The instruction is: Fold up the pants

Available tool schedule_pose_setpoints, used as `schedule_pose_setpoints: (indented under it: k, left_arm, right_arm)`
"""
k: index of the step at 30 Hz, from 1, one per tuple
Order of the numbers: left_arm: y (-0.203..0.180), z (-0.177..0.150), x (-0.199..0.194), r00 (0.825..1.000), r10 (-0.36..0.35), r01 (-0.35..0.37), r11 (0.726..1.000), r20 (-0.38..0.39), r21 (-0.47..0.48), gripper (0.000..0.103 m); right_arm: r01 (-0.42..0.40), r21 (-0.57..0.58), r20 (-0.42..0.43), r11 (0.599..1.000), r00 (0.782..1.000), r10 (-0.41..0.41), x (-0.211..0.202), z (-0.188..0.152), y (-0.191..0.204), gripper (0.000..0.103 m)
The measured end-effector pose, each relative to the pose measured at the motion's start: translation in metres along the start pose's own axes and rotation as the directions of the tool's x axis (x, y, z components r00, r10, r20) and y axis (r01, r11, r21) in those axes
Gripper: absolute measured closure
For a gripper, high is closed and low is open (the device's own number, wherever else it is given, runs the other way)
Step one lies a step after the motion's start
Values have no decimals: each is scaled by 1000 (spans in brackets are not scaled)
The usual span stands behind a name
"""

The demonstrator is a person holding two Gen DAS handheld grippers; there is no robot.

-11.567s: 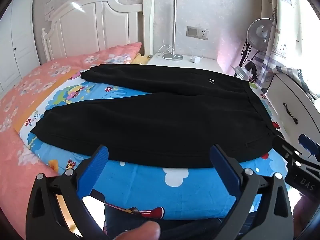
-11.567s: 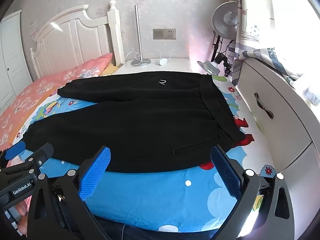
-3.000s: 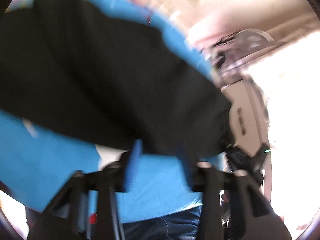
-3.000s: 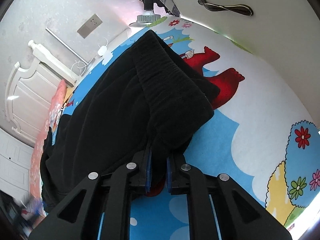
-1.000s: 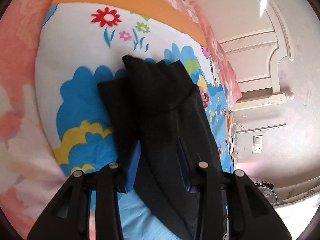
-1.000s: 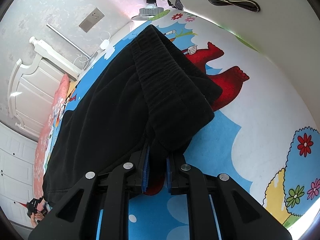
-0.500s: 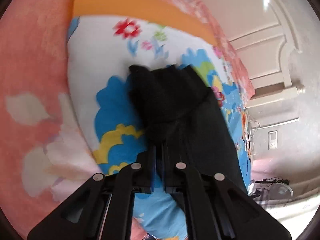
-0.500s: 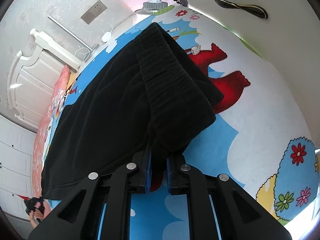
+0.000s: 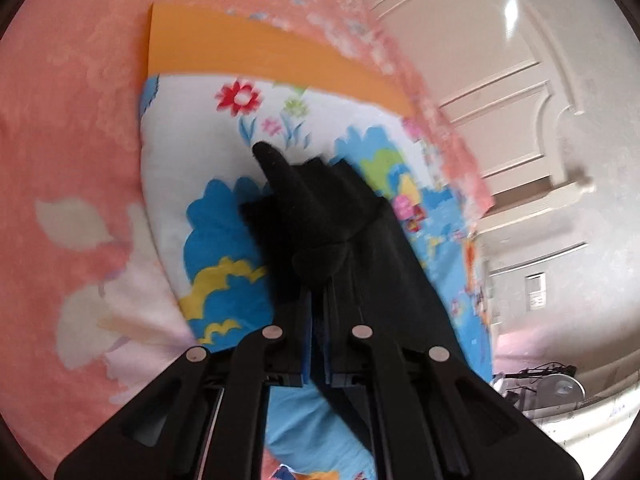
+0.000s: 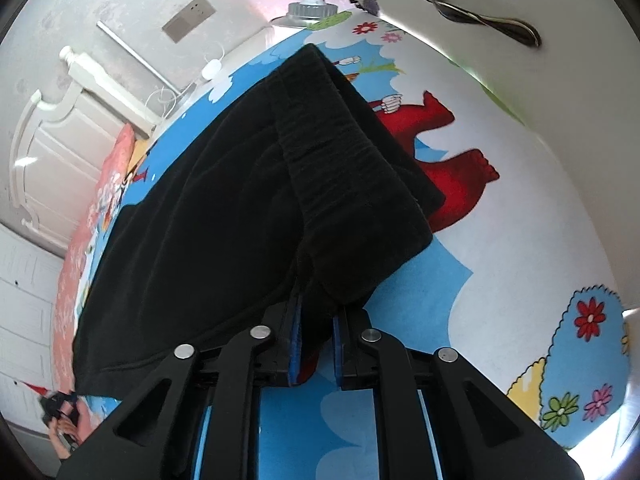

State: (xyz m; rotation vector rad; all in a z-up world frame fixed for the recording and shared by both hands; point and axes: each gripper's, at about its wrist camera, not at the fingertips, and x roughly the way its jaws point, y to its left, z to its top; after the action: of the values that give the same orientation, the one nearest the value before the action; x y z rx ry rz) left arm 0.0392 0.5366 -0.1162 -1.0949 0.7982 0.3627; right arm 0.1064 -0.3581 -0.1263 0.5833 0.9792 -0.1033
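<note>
The bed's bright cartoon-print sheet (image 10: 520, 240) lies bare and flat to the right of the black fleece pants (image 10: 240, 200), running up to the white drawer front with a dark metal handle (image 10: 480, 20) that bounds that side. The pants lie lengthwise across the sheet; their ribbed waistband end (image 10: 352, 168) is bunched and lifted nearest the camera, and the right gripper (image 10: 316, 340) is clamped narrow on that fabric, blue pads pressing it from both sides. Beyond the pants the white headboard (image 10: 48, 140) closes off the far edge.

Only the left wrist view shows the other end: the leg cuffs (image 9: 304, 200) are gathered into a peak, and the left gripper (image 9: 318, 344) is pinched tight on the dark cloth just behind them. There the printed sheet ends at an orange band (image 9: 260, 52), with the pink floral blanket (image 9: 72, 140) spreading wide and open to the left. Only the right wrist view shows a hand at its lower left edge, too small to read further
</note>
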Motion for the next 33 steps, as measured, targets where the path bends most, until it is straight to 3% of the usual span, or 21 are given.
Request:
schedule_pose_setpoints:
  k: [1, 2, 3, 6, 8, 9, 10, 13, 15, 17, 19, 20, 22, 24, 26, 27, 28, 30, 31, 33]
  left_arm:
    - [8, 0, 8, 999, 9, -10, 1000, -35, -27, 95]
    - [18, 0, 13, 998, 3, -7, 998, -55, -62, 87]
    - [23, 1, 12, 999, -9, 5, 997, -47, -74, 77]
    - [29, 5, -3, 999, -35, 36, 996, 16, -83, 69]
    - [32, 12, -3, 998, -63, 63, 992, 4, -105, 69]
    - [34, 14, -1, 997, -73, 72, 991, -5, -116, 69]
    - [33, 15, 2, 997, -76, 74, 990, -14, -117, 69]
    - [15, 22, 15, 997, -47, 45, 999, -54, -28, 74]
    - [-1, 29, 22, 998, 8, -6, 999, -57, 34, 89]
    - [-19, 27, 2, 1000, 17, -18, 993, 12, 117, 90]
    - [-29, 23, -14, 996, -9, -7, 984, 90, 176, 90]
    - [-22, 24, -7, 997, 8, -21, 987, 81, 161, 90]
    - [-1, 26, 22, 999, 51, -49, 992, -10, 113, 86]
    - [8, 24, 18, 999, 37, -40, 996, 37, 82, 65]
    - [12, 15, -8, 993, -1, -5, 999, 114, 51, 57]
    - [11, 7, -21, 991, -27, 20, 999, 131, 49, 59]
    - [7, -4, -30, 991, -65, 59, 997, 116, 53, 59]
    - [-9, -44, -29, 981, -188, 191, 979, -40, 66, 61]
    - [-20, -69, -24, 967, -226, 236, 969, -119, 77, 62]
    - [-39, -126, -6, 913, -313, 338, 940, -263, 52, 62]
  right_arm:
    - [-4, 9, 2, 1000, 1000, 4, -1, -1, -2, 94]
    - [-18, 17, -2, 1000, 1000, 18, -1, -1, -5, 94]
    - [-25, 16, -4, 1000, 1000, 25, -1, -1, -6, 93]
    - [-18, -1, -17, 1000, 1000, 18, -4, -1, -3, 88]
    - [9, -9, -22, 1000, 1000, -9, -7, -2, 2, 74]
    - [53, -32, -13, 998, 998, -54, -12, -5, 7, 58]
    - [97, -53, 1, 994, 995, -97, -17, -7, 10, 50]
    - [198, -145, 76, 969, 979, -189, -40, -23, 25, 50]
    - [235, -216, 141, 948, 968, -208, -55, -33, 42, 50]
    - [207, -327, 190, 922, 970, -151, -65, -45, 71, 47]
    - [156, -436, 178, 886, 980, -85, -58, -55, 103, 45]
    - [111, -500, 145, 859, 989, -44, -50, -63, 123, 46]
    - [19, -598, 72, 801, 997, 30, -37, -78, 159, 46]
    - [-117, -681, -39, 723, 992, 123, -23, -97, 197, 48]
    - [-184, -723, -110, 666, 982, 152, -6, -112, 229, 50]
    - [-210, -736, -136, 643, 977, 163, 3, -117, 240, 54]
    - [-220, -743, -149, 632, 975, 163, 10, -119, 248, 56]
    - [-251, -742, -173, 621, 967, 184, 29, -122, 265, 60]
    - [-255, -738, -174, 625, 966, 189, 38, -122, 271, 64]
    - [-199, -747, -175, 634, 979, 101, 63, -126, 279, 70]
